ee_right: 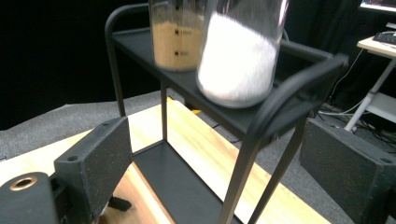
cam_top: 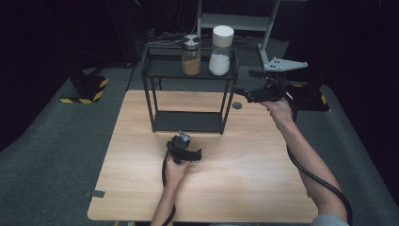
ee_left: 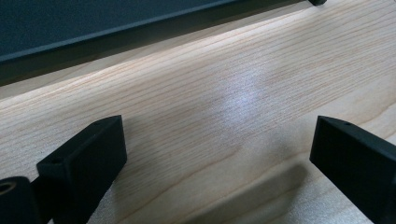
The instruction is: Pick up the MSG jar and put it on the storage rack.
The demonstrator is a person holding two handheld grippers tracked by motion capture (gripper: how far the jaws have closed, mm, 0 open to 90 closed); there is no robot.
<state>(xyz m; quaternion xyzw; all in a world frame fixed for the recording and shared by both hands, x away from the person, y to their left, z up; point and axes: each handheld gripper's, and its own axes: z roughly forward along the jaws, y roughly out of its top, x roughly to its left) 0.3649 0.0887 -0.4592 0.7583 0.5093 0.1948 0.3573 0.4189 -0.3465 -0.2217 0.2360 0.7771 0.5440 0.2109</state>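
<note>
A black two-tier metal rack (cam_top: 188,70) stands at the back of the wooden table (cam_top: 244,179). Its top shelf carries a jar of brown grains (cam_top: 191,56) with a metal lid and a jar of white powder (cam_top: 221,54) with a white lid. My right gripper (cam_top: 241,92) hovers open at the rack's right end, just below top-shelf height. In the right gripper view the white jar (ee_right: 238,56) and brown jar (ee_right: 175,42) sit beyond the open gripper (ee_right: 219,163), with the rack's corner post (ee_right: 243,168) between the jaws. My left gripper (cam_top: 184,138) rests low in front of the rack, open (ee_left: 217,154) over bare wood.
The rack's bottom shelf (cam_top: 188,121) holds nothing. A small dark round mark (cam_top: 236,105) lies on the table right of the rack. Grey carpet (cam_top: 51,136) surrounds the table, and a metal stand (cam_top: 268,52) rises behind it.
</note>
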